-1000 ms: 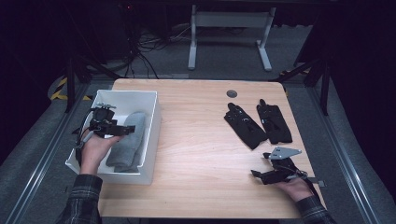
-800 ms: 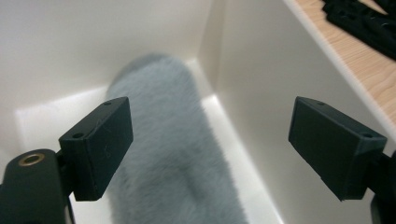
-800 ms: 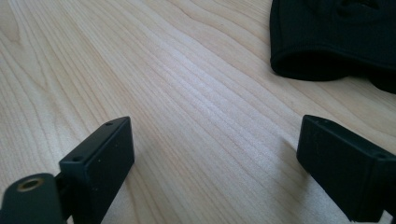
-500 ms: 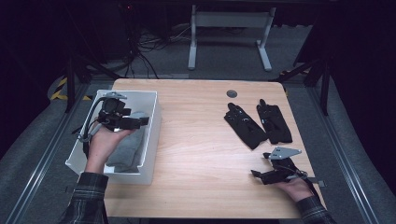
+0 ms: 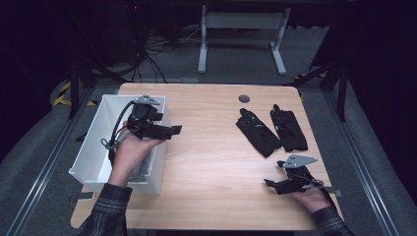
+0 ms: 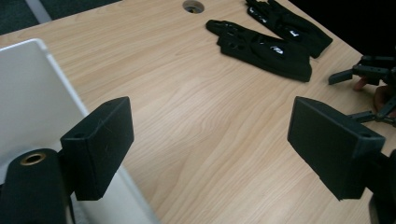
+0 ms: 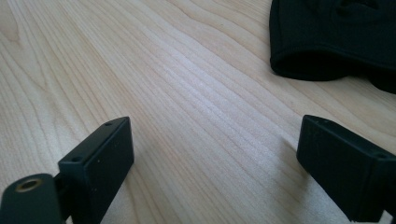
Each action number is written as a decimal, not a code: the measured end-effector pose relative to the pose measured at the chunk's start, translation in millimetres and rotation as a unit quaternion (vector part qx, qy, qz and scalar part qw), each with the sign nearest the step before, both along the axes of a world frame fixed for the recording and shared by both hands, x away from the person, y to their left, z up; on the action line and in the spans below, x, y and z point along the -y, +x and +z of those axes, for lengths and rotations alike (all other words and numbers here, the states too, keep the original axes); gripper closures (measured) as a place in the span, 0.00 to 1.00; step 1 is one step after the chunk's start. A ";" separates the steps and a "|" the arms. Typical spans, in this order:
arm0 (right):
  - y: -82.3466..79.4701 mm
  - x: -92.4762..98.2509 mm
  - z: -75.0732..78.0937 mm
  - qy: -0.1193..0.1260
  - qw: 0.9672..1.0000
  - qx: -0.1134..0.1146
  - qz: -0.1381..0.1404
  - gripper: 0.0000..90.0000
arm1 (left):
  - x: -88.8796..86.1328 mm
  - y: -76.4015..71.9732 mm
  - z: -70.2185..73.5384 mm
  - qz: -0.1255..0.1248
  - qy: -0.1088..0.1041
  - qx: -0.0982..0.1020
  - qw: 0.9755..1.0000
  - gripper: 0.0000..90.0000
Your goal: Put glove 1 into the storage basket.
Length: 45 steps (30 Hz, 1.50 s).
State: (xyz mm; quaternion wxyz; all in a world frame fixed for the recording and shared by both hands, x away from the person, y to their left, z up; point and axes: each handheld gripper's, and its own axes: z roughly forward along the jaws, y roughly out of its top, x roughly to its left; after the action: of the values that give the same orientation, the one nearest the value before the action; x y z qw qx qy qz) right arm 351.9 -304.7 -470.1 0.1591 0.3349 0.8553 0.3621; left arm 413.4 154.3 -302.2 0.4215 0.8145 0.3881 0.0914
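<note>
Two black gloves lie side by side on the right half of the wooden table: one [image 5: 258, 132] nearer the middle, the other [image 5: 288, 129] to its right. My left gripper [image 5: 174, 130] is held above the right rim of a white bin [image 5: 91, 147], jaws open and empty, pointing toward the gloves [image 6: 264, 46]. Grey cloth [image 5: 142, 167] lies in the bin under the hand. My right gripper [image 5: 270, 184] rests low on the table near the front right, open and empty, with a glove's cuff [image 7: 327, 56] just ahead of it.
A round cable hole [image 5: 244, 98] sits at the table's far edge. Beyond the table stand a metal frame's legs [image 5: 241, 44] and floor cables. The other hand's gripper [image 6: 369, 74] appears at the right of the left gripper view.
My left gripper has risen out of the bin and moved right, over its right rim, empty. The right gripper has not moved.
</note>
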 end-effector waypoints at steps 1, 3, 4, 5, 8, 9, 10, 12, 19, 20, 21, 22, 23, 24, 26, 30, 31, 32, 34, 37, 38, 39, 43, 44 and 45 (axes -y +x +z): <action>0.1 0.0 0.0 0.000 1.000 0.000 0.000 0.13 | 4.8 -1.3 0.7 -0.003 0.002 0.001 1.000 0.17; 0.0 0.0 0.0 0.000 1.000 0.000 0.000 0.13 | 16.1 -4.0 1.2 -0.011 0.004 0.005 1.000 0.17; 0.0 0.0 0.0 0.000 1.000 0.000 0.000 0.13 | 20.0 -5.0 1.0 -0.014 0.003 0.006 1.000 0.17; 0.0 0.0 0.0 0.000 1.000 0.000 0.000 0.13 | 25.3 -6.2 0.7 -0.018 0.003 0.007 1.000 0.17; 0.0 0.0 0.0 0.000 1.000 0.000 0.000 0.13 | 39.4 -9.8 -1.5 -0.029 0.000 0.008 1.000 0.17; 0.0 0.0 0.0 0.000 1.000 0.001 0.000 0.13 | 44.6 -11.1 -2.9 -0.034 0.002 0.009 0.999 0.17; 0.0 -0.1 0.0 0.000 1.000 0.000 0.000 0.12 | 49.8 -12.6 -4.4 -0.036 0.003 0.008 0.999 0.17; -0.3 -0.3 0.0 -0.001 1.000 0.000 -0.001 0.12 | 59.4 -15.3 -7.6 -0.040 0.008 0.011 0.999 0.17; 0.1 -2.2 -0.2 -0.001 1.000 0.000 -0.005 0.11 | 89.2 -23.0 -33.6 -0.067 0.016 0.002 0.998 0.17; 0.1 -2.4 -0.2 -0.001 1.000 -0.001 -0.006 0.11 | 92.7 -24.1 -39.3 -0.065 0.018 0.001 0.998 0.17; 0.2 -2.5 -0.2 -0.001 1.000 -0.001 -0.006 0.10 | 94.7 -24.9 -43.4 -0.066 0.019 0.001 0.998 0.17; 0.4 -2.5 -0.2 -0.001 1.000 -0.002 -0.006 0.10 | 97.4 -26.0 -50.4 -0.068 0.018 0.000 0.997 0.17; 0.5 -2.5 -0.2 -0.001 1.000 -0.002 -0.005 0.10 | 99.2 -26.7 -54.6 -0.069 0.018 -0.001 0.997 0.17; 0.6 -2.5 -0.2 -0.001 1.000 -0.002 -0.005 0.10 | 100.9 -27.3 -61.8 -0.073 0.018 -0.003 0.997 0.17; 0.5 -2.4 -0.2 -0.001 1.000 -0.002 -0.005 0.10 | 103.2 -28.3 -73.4 -0.075 0.014 -0.003 0.997 0.17; 0.3 -2.1 -0.3 -0.001 1.000 -0.001 -0.007 0.10 | 105.4 -31.4 -95.5 -0.071 0.011 -0.001 0.997 0.18; 0.1 -2.0 -0.3 -0.002 1.000 -0.001 -0.007 0.10 | 106.0 -31.4 -99.5 -0.078 0.017 -0.004 0.997 0.18; -0.1 -1.8 -0.3 -0.002 1.000 -0.001 -0.007 0.10 | 106.8 -32.4 -103.1 -0.078 0.021 -0.004 0.997 0.18; -0.2 -1.0 0.5 -0.003 1.000 -0.004 -0.004 0.12 | 107.5 -34.3 -109.8 -0.080 0.023 -0.004 0.997 0.18; -0.5 1.1 3.4 -0.004 1.000 -0.008 -0.004 0.18 | 108.8 -36.6 -122.6 -0.088 0.038 -0.014 0.995 0.18; -0.3 1.6 4.3 -0.002 1.000 -0.013 -0.007 0.18 | 108.8 -37.5 -127.8 -0.090 0.044 -0.020 0.995 0.18; -0.1 2.2 5.7 -0.001 1.000 -0.015 -0.008 0.19 | 108.4 -38.0 -130.7 -0.091 0.046 -0.020 0.995 0.17; 1.4 3.5 12.8 0.009 1.000 -0.005 -0.016 0.23 | 106.4 -40.7 -141.5 -0.092 0.060 -0.024 0.994 0.17; 1.4 3.5 12.8 0.009 1.000 -0.005 -0.016 0.23 | 105.4 -41.5 -144.0 -0.092 0.066 -0.027 0.993 0.17; 4.2 3.4 17.5 0.012 1.000 0.004 -0.018 0.26 | 104.6 -42.2 -147.1 -0.091 0.067 -0.025 0.993 0.16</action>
State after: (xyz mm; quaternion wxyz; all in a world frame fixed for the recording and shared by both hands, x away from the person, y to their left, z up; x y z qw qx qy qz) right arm 356.1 -308.1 -452.6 0.1650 0.3508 0.8442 0.3703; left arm 371.2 49.7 -449.3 0.3622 0.8751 0.3157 0.0578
